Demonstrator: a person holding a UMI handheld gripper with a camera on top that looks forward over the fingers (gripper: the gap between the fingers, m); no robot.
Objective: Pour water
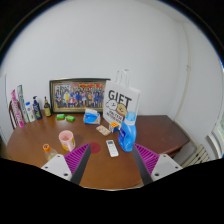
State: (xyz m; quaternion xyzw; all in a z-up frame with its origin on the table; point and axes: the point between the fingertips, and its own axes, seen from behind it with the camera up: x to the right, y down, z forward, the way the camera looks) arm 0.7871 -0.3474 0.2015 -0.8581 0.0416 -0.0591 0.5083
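A: Left to right, what lay before you?
B: Bottles (35, 106) at the wooden table's (100, 170) left rear, framed photo (78, 95) behind. Pink cup (66, 139) just ahead of your left finger. Remote (111, 148) mid-table. Blue bottle (127, 132) beside the gift bag (121, 100).
A: Room?
B: Bare wood nearest you.
A: Your gripper (110, 163)?
B: Held above the near edge, fingers spread, grasping nothing.
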